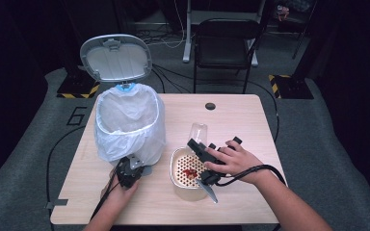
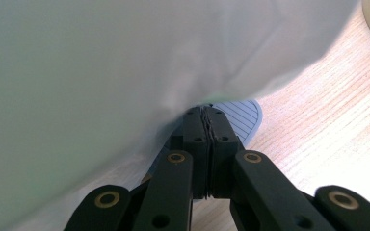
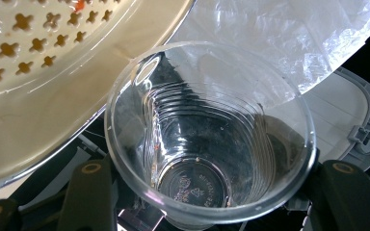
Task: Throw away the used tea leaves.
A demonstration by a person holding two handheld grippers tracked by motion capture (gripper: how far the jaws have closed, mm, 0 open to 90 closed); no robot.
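- The left gripper, its jaws pressed together with nothing between them, bears down on the bin's grey ribbed pedal right at its tips; that seems to be why the lid stands raised above the trash bin.
- The thin, crinkled white liner bag billows over the bin's side just above and ahead of the left gripper's jaws.
- The right gripper holds the clear plastic cup between its jaws at a middling width, tipped above the strainer bowl. The cup's mouth faces back toward the gripper, probably so that its contents have drained out.
- The cup is thin, transparent and ribbed in rings, with a round embossed base; it looks empty.
- The strainer bowl, just beside and below the right gripper, is cream plastic pierced by cross-shaped holes; red scraps lie on it.
- The open bin is well off to the right gripper's left, likely waiting for the cup.
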